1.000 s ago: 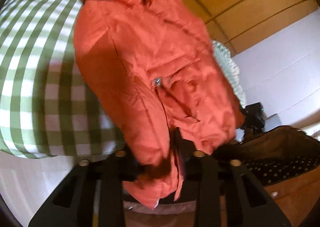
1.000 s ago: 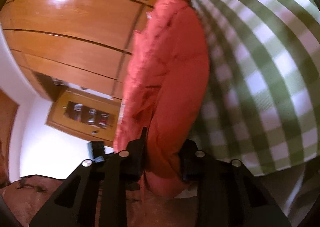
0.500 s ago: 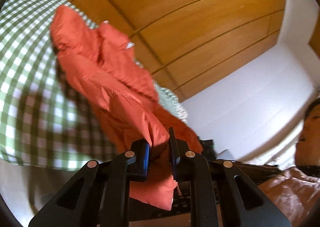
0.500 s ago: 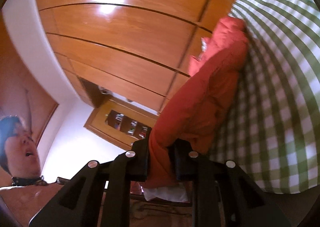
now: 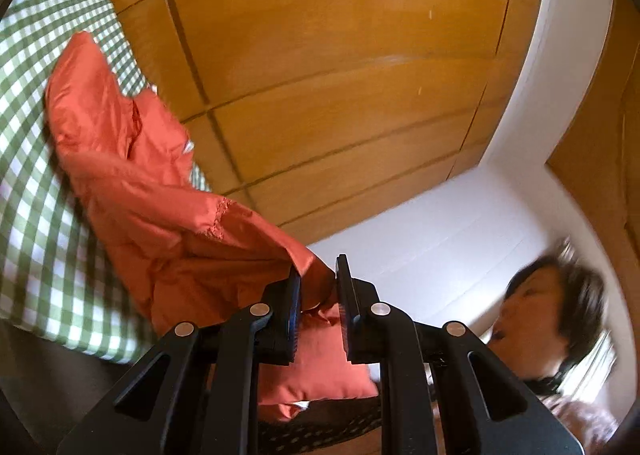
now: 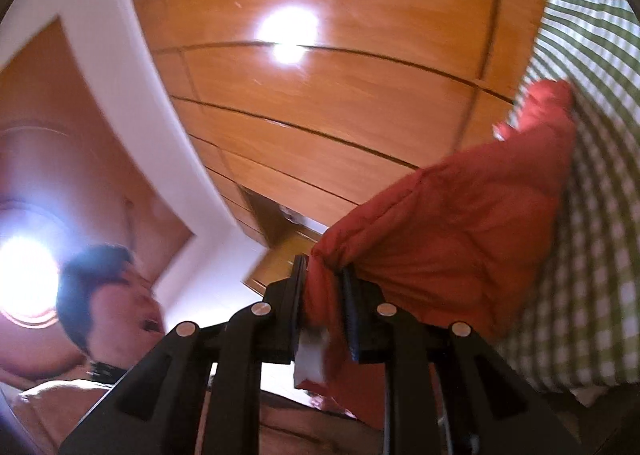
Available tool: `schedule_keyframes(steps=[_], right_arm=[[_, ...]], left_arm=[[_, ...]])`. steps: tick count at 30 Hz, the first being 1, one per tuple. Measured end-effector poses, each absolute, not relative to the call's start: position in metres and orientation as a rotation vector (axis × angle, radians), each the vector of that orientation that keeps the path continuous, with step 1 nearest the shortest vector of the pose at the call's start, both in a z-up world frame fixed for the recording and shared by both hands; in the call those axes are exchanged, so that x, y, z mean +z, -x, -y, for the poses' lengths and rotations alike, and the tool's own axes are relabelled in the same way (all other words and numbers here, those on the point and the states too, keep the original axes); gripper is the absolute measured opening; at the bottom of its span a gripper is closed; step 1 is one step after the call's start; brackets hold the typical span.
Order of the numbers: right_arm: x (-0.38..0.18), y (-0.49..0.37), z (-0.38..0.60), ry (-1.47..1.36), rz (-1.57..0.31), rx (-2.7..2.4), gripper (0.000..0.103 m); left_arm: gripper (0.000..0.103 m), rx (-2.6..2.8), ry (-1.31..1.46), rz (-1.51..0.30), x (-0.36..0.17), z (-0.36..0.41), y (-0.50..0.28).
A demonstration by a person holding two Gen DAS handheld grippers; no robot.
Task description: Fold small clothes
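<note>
Holding the small orange puffy nylon jacket (image 5: 160, 223) by one edge with both tools: the left black two-finger gripper (image 5: 318, 295) is pinching a bunched fold between narrow jaws, and the right black two-finger gripper (image 6: 324, 295) is clamping a second bunch the same way, a white label showing below its pads. Both tools are pointing upward toward the glossy wooden panelling (image 5: 340, 75). The far end of the jacket is resting on the green-and-white checked cloth (image 5: 36, 215), below the panelling; the near end is hanging in the air off that cloth. Judging the step as carrying the held edge over onto the jacket's far part. Doing it well is needing both grips level, fabric taut between them, and a slow lowering so the padding is not bunching
</note>
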State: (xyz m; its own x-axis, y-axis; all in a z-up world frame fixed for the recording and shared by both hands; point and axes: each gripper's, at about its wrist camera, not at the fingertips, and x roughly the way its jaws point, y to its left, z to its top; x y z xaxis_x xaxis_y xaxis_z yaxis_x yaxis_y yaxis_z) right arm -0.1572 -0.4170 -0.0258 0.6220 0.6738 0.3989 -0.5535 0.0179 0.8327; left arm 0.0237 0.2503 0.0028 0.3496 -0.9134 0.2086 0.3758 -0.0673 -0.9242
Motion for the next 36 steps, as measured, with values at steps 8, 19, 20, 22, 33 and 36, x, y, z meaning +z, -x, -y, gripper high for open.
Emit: schedule_keyframes(steps=[8, 19, 20, 22, 33, 36], right_arm=[[-0.024, 0.108, 0.429, -1.292, -0.115, 0.887, 0.017], [-0.025, 0.060, 0.427, -1.212, -0.203, 0.798, 0.008], [-0.024, 0.063, 0.428, -1.168, -0.236, 0.752, 0.008], [-0.027, 0.065, 0.429, -1.108, -0.329, 0.667, 0.033], [-0.068, 0.111, 0.471, -1.143, -0.623, 0.342, 0.090], [-0.076, 0.120, 0.468, -1.117, -0.789, 0.316, 0.101]], left_arm=[[0.015, -1.104, 1.350, -0.498, -0.008, -0.275, -0.063], [0.042, -0.914, 1.130, -0.820, -0.035, -0.265, -0.097], [0.069, -0.897, 1.099, -0.858, -0.039, -0.263, -0.094], [0.089, -0.860, 1.070, -0.917, -0.048, -0.268, -0.085], [0.095, -0.592, 0.896, -1.385, -0.120, -0.286, -0.075], [0.099, -0.593, 0.882, -1.479, -0.139, -0.285, -0.072]])
